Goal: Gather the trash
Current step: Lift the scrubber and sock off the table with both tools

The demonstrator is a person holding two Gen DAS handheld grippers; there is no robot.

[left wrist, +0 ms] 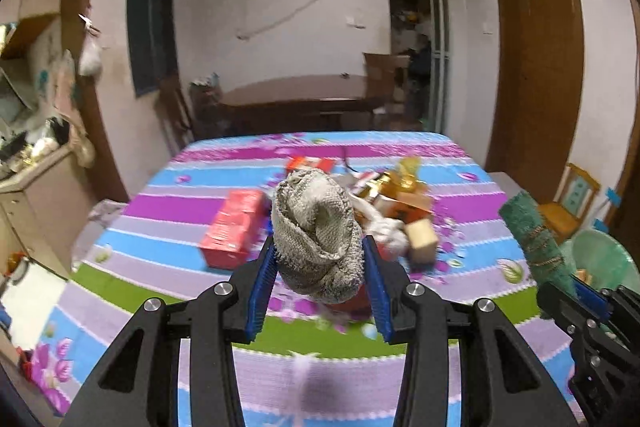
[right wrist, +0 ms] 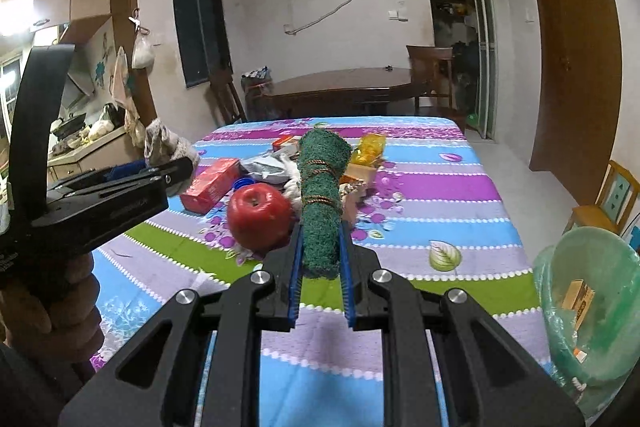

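My left gripper (left wrist: pixel 320 247) is shut on a crumpled grey knitted cloth (left wrist: pixel 316 223) and holds it above the table's front. From the right wrist the same cloth (right wrist: pixel 164 143) shows at the left, in the left gripper (right wrist: pixel 176 167). My right gripper (right wrist: pixel 320 231) is shut on a green rolled pad (right wrist: pixel 322 183) tied with brown string; that roll (left wrist: pixel 532 231) stands at the right edge of the left wrist view. A green lined bin (right wrist: pixel 592 307) with a small carton inside sits low at the right, beside the table.
On the striped, flowered tablecloth (right wrist: pixel 440 195) lie a red box (right wrist: pixel 210 185), a red apple (right wrist: pixel 260 215), yellow wrappers (right wrist: pixel 370 149) and a pile of other packaging. A wooden chair (right wrist: pixel 608 203) stands at the right. A dark dining table (right wrist: pixel 344 87) stands behind.
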